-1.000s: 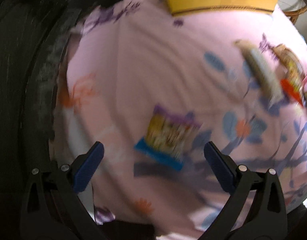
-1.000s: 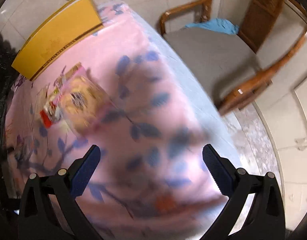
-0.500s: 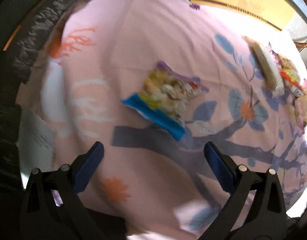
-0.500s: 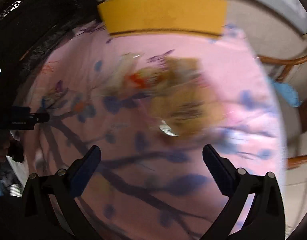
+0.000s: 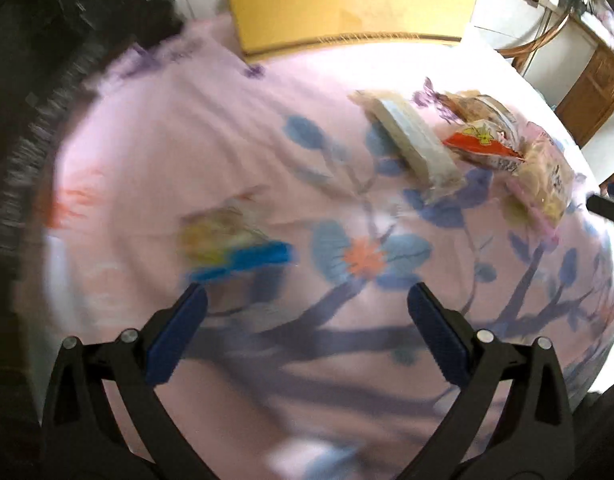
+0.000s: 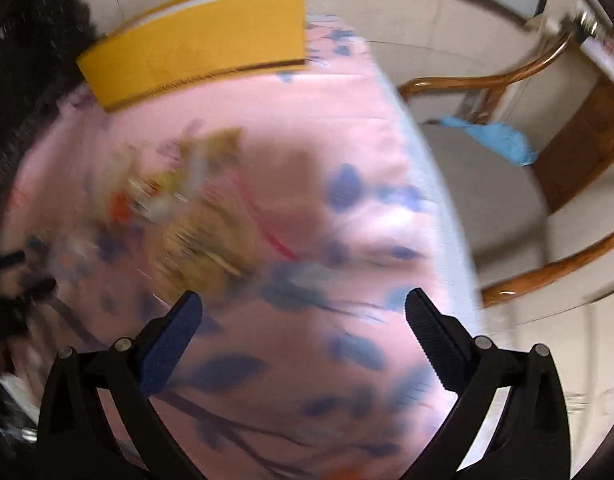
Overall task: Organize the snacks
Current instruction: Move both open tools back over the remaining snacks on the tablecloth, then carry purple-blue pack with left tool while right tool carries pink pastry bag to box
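Observation:
Several snack packets lie on a pink flowered tablecloth (image 5: 211, 128). In the left wrist view a blurred yellow packet with a blue end (image 5: 231, 246) lies just beyond my left gripper (image 5: 305, 316), which is open and empty. Further right lie a long pale packet (image 5: 411, 138), a red and clear packet (image 5: 481, 138) and a beige packet (image 5: 547, 178). In the right wrist view the same group shows as a blurred heap (image 6: 195, 216) ahead and left of my right gripper (image 6: 303, 316), which is open and empty.
A yellow box (image 5: 347, 4) stands at the far edge of the table; it also shows in the right wrist view (image 6: 195, 42). A wooden armchair (image 6: 547, 216) with a blue cloth (image 6: 495, 140) stands to the right of the table. A dark fringed edge (image 5: 31, 132) borders the left side.
Both views have swung. The left gripper has turned right, so the blue-ended packet now sits near its left finger. The right gripper has turned so the chair is back in view.

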